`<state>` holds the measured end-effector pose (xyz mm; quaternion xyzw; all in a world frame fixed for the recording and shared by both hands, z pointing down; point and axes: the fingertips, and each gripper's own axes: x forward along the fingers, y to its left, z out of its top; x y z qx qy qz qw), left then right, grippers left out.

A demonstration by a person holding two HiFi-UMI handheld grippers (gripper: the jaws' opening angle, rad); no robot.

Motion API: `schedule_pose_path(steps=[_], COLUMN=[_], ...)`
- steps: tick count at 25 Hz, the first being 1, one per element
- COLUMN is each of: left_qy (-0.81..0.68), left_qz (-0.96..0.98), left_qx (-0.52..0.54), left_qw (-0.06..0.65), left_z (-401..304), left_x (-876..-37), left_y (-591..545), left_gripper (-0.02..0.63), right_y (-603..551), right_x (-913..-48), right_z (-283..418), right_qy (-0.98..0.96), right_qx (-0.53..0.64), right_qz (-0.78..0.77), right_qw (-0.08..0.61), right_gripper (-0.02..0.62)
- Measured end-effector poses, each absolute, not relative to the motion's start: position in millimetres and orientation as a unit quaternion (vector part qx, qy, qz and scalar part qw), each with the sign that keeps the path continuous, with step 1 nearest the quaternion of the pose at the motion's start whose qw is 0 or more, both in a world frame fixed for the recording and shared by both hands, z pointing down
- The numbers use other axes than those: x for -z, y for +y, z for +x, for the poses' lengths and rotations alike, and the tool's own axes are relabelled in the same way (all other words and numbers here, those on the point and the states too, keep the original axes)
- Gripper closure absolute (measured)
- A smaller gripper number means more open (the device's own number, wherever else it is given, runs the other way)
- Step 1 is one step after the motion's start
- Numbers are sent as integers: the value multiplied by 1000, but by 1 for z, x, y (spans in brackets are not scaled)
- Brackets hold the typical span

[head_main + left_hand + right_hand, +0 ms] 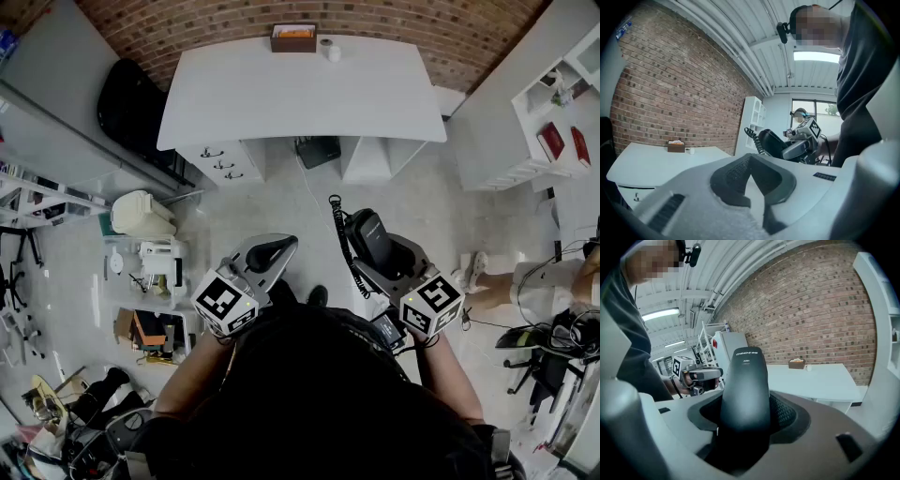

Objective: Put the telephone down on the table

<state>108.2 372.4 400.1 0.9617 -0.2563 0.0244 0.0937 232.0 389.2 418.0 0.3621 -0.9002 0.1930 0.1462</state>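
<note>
The white table (pixel 300 94) is stretching across the upper middle of the head view. Its top is lying bare apart from a brown box (pixel 293 37) and a small white cup (pixel 333 52) sitting at the far edge. Pale floor (pixel 281 202) is lying open between it and the person, so there is room to step in; clutter is crowding only the lower left. Right of centre, the right gripper (pixel 380 255) is clenching the black telephone (pixel 372 234), which is jutting well past the jaws, in the air and well short of the table. Left of centre, the left gripper (pixel 270 255) is pinching shut on nothing. A coiled cord (pixel 337 230) is hanging along the telephone's left side. I am guessing that the cord may catch the near edge and tug the telephone. The overhang could twist in the grip if it knocks the tabletop. Set down too near that edge, it may slide off, so the bare middle is looking safest.
</note>
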Motion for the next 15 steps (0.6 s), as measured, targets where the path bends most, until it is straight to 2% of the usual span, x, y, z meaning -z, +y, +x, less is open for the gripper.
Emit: schedule_pose_path(steps=[15], left_qy=[-266], left_qz=[959], left_qx=[-23], left_qw=[97], left_z=[101], left_x=[-403], left_y=[370], left_gripper=[600], right_y=[388], right_x=[-416], right_z=[223], right_qy=[-908], right_qx=[-189], right_qz=[345], right_qw=[146], right_gripper=[322])
